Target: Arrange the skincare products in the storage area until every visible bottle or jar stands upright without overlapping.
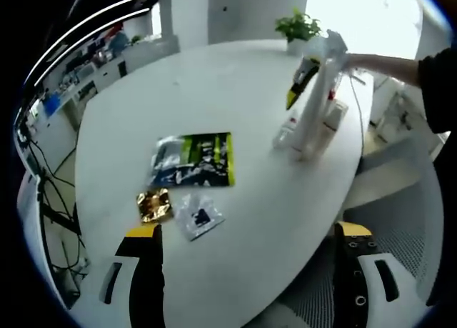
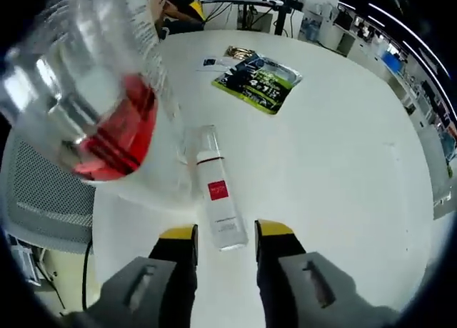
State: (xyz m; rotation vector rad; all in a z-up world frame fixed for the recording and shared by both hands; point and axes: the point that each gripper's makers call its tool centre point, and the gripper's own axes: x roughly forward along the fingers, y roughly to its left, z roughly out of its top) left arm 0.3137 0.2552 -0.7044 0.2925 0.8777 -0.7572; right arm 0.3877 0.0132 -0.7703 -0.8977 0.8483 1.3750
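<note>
While the bottle (image 2: pixel 217 196) is lying flat on the bench (image 2: pixel 335 149), we are straddling its end with the open right gripper (image 2: pixel 225 241) (left gripper (image 1: pixel 246 235) gaping, holding nothing).

Light was bright and even, and a window (image 1: pixel 357 13) behind the plant (image 1: pixel 298 26) was blown out to white. The table (image 1: pixel 235 92) showed only faint shadows. Fisheye curvature bent the edges. The near bottle (image 2: pixel 86 85) loomed blurred; the left gripper view was soft.
</note>
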